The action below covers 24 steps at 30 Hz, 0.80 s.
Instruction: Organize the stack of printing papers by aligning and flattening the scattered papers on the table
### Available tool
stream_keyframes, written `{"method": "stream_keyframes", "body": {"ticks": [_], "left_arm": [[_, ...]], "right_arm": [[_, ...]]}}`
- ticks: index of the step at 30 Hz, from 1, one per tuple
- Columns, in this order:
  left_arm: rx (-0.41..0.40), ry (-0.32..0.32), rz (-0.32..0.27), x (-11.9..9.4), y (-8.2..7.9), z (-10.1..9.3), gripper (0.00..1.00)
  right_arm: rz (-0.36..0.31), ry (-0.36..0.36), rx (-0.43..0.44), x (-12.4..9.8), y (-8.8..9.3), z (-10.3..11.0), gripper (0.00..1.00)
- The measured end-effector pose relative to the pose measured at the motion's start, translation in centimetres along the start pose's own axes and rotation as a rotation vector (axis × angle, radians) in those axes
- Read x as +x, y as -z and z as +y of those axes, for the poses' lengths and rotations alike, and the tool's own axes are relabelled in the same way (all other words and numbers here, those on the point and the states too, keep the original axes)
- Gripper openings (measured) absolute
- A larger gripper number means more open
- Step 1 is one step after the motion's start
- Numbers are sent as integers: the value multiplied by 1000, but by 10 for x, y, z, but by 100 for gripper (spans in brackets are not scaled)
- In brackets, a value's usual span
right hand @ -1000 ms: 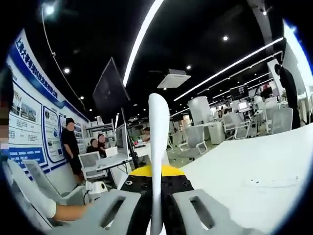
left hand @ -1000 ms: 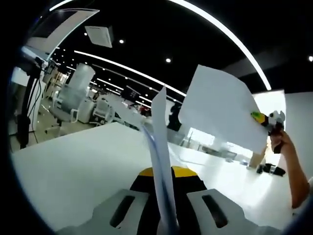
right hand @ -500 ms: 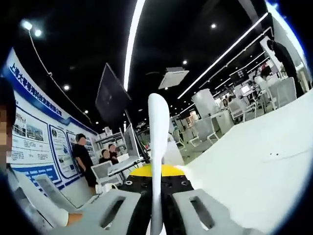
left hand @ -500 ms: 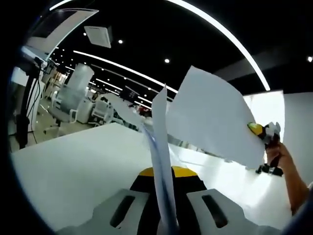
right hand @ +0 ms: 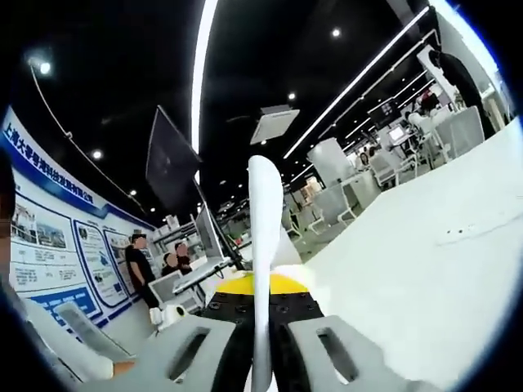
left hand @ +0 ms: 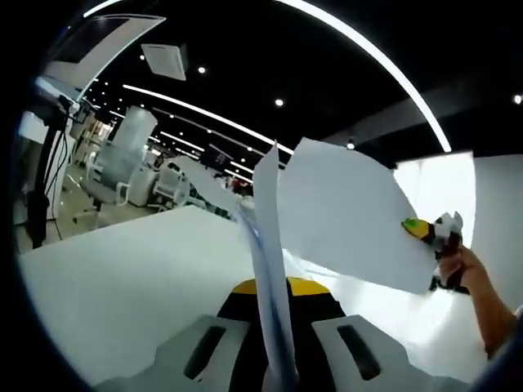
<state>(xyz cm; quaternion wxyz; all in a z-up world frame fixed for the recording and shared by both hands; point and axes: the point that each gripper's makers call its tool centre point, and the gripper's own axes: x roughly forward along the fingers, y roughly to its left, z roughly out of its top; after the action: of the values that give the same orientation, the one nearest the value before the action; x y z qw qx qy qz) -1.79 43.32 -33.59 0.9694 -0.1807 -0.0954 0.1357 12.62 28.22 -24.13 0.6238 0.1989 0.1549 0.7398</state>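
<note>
Office hall with black ceiling and long light strips surrounds a smooth white table (left hand: 122, 286). Left gripper (left hand: 274, 347) is clenched on a thin sheaf of white papers (left hand: 265, 245), seen edge-on, upright above the table. Right gripper (right hand: 260, 347) is clamped on a single flat white sheet (left hand: 343, 216), edge-on in its own view (right hand: 263, 237), raised beside the sheaf, corners crisp. Grey chairs (left hand: 122, 163) stand beyond.

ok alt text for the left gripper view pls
The left claw grips a sheaf of white papers edge-on above a white table. At right, the right claw, held by a hand, lifts another sheet.
</note>
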Motion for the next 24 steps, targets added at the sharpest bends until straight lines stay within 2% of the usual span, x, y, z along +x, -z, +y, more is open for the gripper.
{"method": "stream_keyframes", "body": {"ticks": [5,9,15,20,24], "left_arm": [[-1,0,-2,0,-1,0,8],[-4,-1,-4,0,-1,1,8],[-8,-2,-8,0,-2,2,8],[-12,-1,-13,0,-4,3,8],[-17,-1,-17,0,-4,3,8]], "right_arm": [[-18,30,21,3,9,-7,0],[-53,56,84,7,18,-12,0],[-99,63,116,8,24,-10,0],[-137,79,103,5,27,-7,0],[-135,98,102,6,36,-8,0]]}}
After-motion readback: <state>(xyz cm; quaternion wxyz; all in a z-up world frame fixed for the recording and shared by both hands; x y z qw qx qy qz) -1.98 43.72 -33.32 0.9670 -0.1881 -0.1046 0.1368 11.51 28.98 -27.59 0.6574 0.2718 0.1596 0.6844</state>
